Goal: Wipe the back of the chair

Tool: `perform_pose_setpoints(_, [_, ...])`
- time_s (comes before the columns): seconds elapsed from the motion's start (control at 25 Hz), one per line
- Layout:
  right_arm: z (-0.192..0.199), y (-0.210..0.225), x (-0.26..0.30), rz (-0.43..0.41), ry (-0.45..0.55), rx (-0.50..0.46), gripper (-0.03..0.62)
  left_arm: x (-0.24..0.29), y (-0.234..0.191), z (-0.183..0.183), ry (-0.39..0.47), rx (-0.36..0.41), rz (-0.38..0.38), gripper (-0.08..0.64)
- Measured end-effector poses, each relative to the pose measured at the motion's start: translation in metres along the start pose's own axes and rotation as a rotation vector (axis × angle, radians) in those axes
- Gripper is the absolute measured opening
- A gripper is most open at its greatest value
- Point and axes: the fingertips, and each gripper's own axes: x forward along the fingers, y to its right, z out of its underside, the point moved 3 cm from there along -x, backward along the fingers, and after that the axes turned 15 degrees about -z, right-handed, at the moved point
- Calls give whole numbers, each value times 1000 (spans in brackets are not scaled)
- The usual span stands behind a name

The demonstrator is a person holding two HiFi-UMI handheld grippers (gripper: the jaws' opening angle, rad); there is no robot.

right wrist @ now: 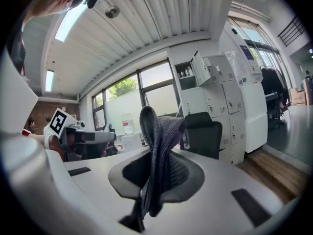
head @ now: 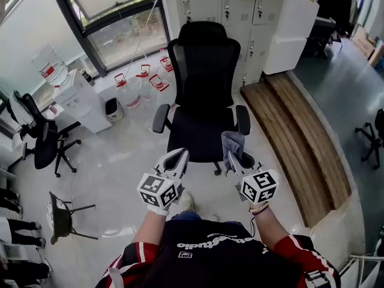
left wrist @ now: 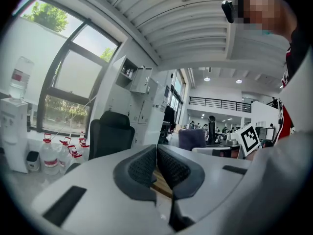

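1. Head view: a glossy grey floor (head: 120, 155) runs under a black chair (head: 204, 83) in the middle of the room. A big window (head: 114, 17) is far left, pale lockers (head: 228, 5) stand behind the chair, and a strip of wood planks (head: 300, 137) lies at the right. The chair's mesh back stands upright, long axis vertical, with its front and seat turned toward the person. The left gripper (head: 179, 156) and right gripper (head: 231, 159) hover at the seat's near edge.
2. Left gripper view: the ribbed dark jaws are pressed together with nothing between them. The chair rises beyond them at the left, with red-capped water bottles (left wrist: 63, 151) farther left.
3. Right gripper view: the jaws clamp a grey knitted cloth (right wrist: 159, 155). It is folded, standing up above the jaws and hanging below them. The chair stands beyond at the right, apart from the cloth.
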Motion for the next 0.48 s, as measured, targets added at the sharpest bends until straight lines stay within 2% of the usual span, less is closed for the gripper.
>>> perform_pose_setpoints(0.28, [-2, -19, -40, 6, 62, 27, 63, -18, 41, -4, 1, 54, 50, 25])
perform_pose_setpoints(0.48, [-7, -35, -52, 35, 69, 13, 63, -37, 44, -9, 25, 56, 68, 25])
